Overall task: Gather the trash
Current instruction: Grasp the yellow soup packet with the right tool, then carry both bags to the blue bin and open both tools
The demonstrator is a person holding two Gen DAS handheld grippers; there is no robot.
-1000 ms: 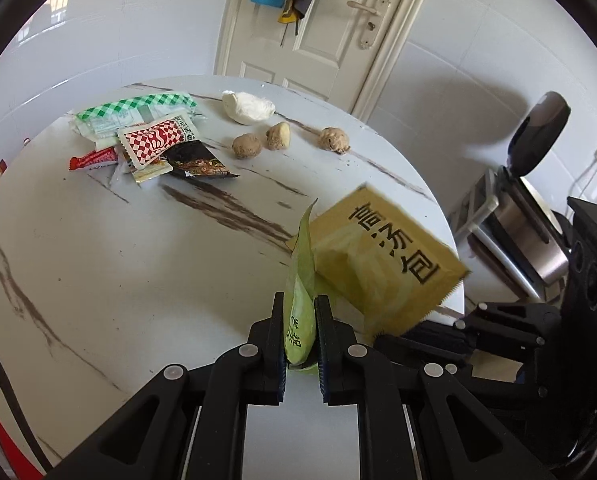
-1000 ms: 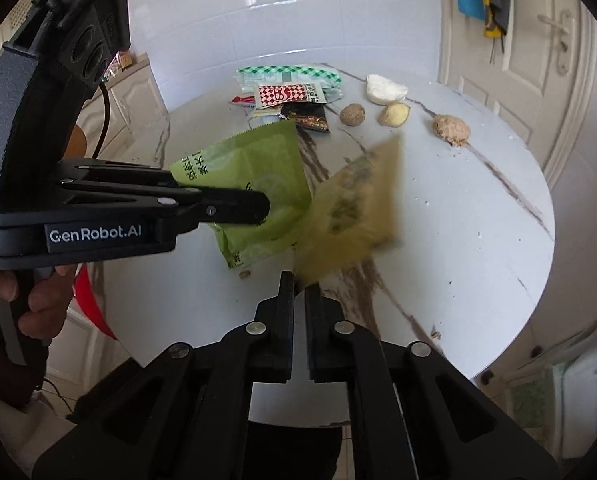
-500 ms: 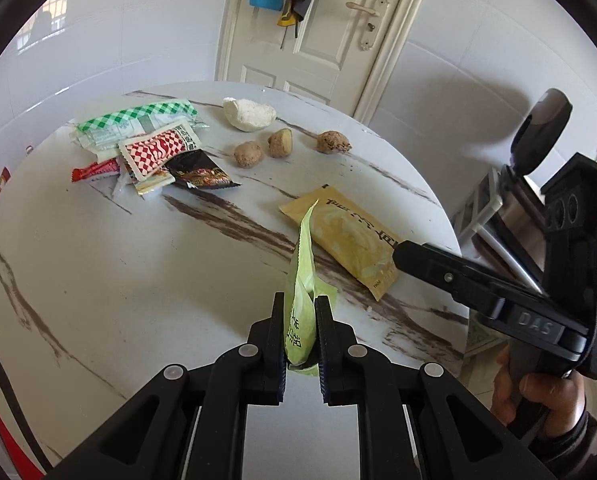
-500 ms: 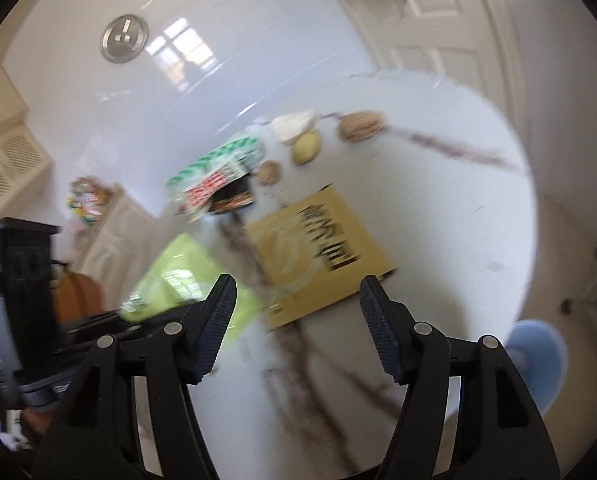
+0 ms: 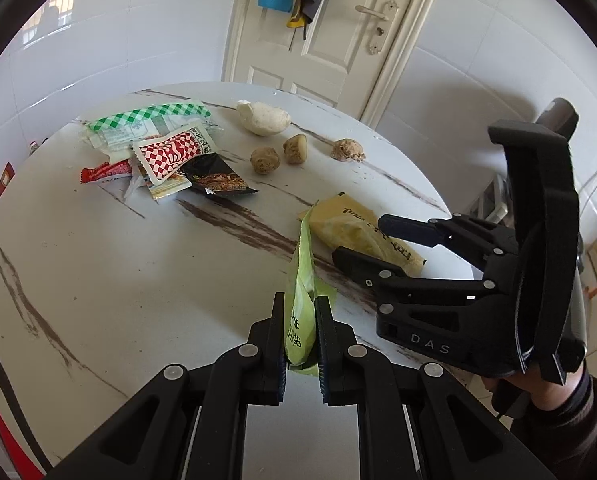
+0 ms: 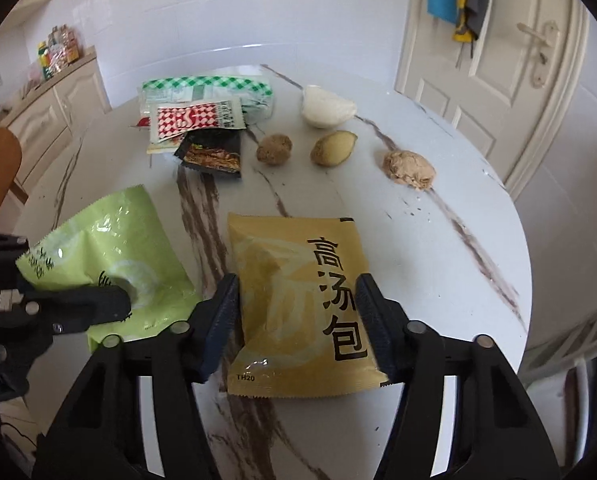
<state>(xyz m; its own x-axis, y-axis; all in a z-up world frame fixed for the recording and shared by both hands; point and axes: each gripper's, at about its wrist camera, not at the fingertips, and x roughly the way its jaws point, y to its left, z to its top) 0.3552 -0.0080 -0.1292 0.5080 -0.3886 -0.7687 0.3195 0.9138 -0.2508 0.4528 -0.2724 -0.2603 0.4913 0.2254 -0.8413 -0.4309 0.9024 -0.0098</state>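
Observation:
My left gripper (image 5: 300,320) is shut on a light green packet (image 5: 301,300), held on edge above the round marble table (image 5: 98,280); the packet also shows in the right wrist view (image 6: 106,256). A yellow soup packet (image 6: 298,304) lies flat on the table. My right gripper (image 6: 298,300) is open, its fingers on either side of the yellow packet just above it; it also shows in the left wrist view (image 5: 362,240). A pile of wrappers (image 5: 158,152) lies at the far left of the table.
Food scraps lie beyond: a white lump (image 6: 326,110), two brown pieces (image 6: 274,149) (image 6: 332,151) and a crumbly lump (image 6: 408,169). A white door (image 5: 338,32) stands behind the table. The table edge (image 6: 526,280) is close on the right. Cabinets (image 6: 46,116) stand at the left.
The yellow packet fell from my right gripper onto the table. My right gripper opened, swung away, then came back down over the packet. My left gripper keeps hold of the green packet.

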